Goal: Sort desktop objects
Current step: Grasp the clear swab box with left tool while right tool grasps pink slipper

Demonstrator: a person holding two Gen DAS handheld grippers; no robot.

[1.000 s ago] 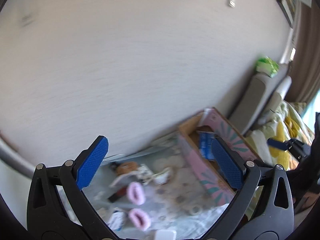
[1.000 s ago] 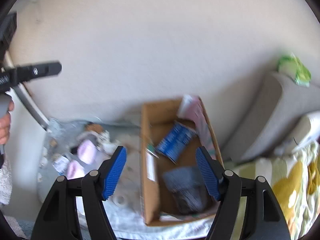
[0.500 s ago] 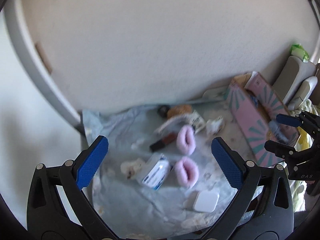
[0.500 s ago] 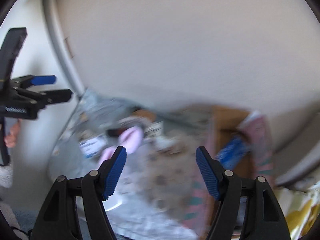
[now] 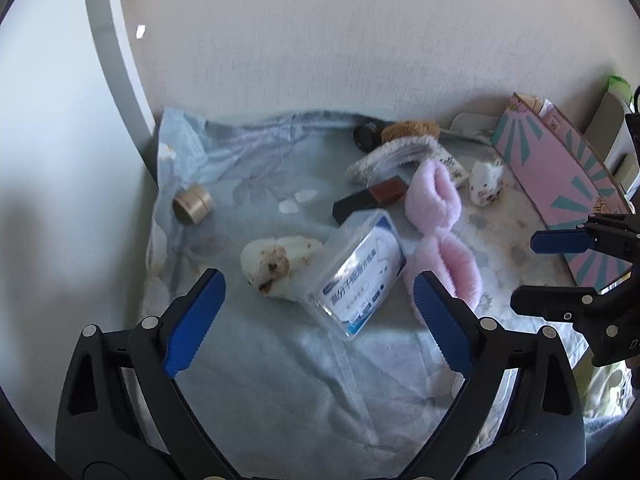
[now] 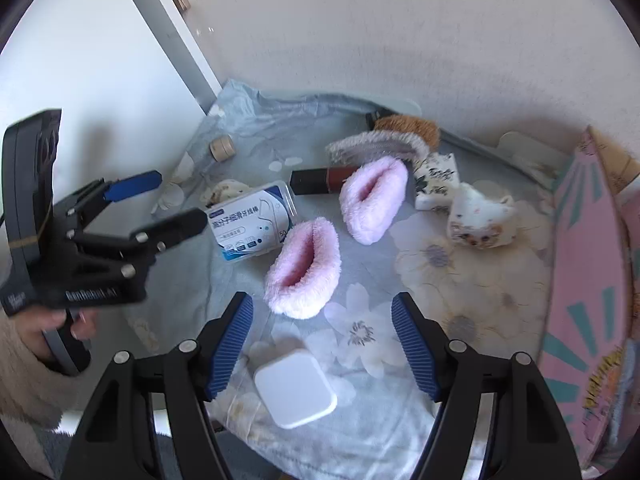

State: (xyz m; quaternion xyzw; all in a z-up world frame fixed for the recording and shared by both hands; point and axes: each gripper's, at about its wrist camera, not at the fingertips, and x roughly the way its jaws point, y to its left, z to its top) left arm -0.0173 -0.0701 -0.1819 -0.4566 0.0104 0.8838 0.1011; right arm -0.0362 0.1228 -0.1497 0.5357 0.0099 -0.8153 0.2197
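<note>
A: Both claws hang over the counter [image 6: 224, 92], which is draped in a pale blue floral cloth [image 6: 372, 328]. The left claw [image 5: 316, 320] is spread wide with nothing between its pads, though its jaws have just been closing a little.

B: Below it lies the clear floss-pick box [image 5: 358, 270], tilted, one end leaning against a small white plush [image 5: 280, 266].

A: And the right claw [image 6: 322, 344]?

B: Parted about halfway, empty too. A white square case [image 6: 295, 388] lies flat just under its left pad, near the cloth's front edge.

A: Ahead of it, two pink fluffy slippers [image 6: 304, 266], one behind the other, close together but whether touching I cannot tell from here.

B: Room to move? The bare patch of cloth right of the slippers is open, up to the pink cardboard box [image 6: 588, 280] standing along the right edge.

A: The back edge is crowded (wall right behind it): a grey furry band [image 6: 376, 146], a brown furry thing [image 6: 412, 128], a dark red and black stick [image 6: 320, 178].

B: Two small patterned white pieces [image 6: 480, 216] lie between the slippers and the box.

A: Far left corner, a roll of tape [image 5: 193, 204] stands alone, well apart from the rest, with clear cloth around it.

B: A hand [image 6: 48, 332] in a cream fuzzy sleeve [image 6: 20, 372] grips the left claw's handle at the counter's left edge.
</note>
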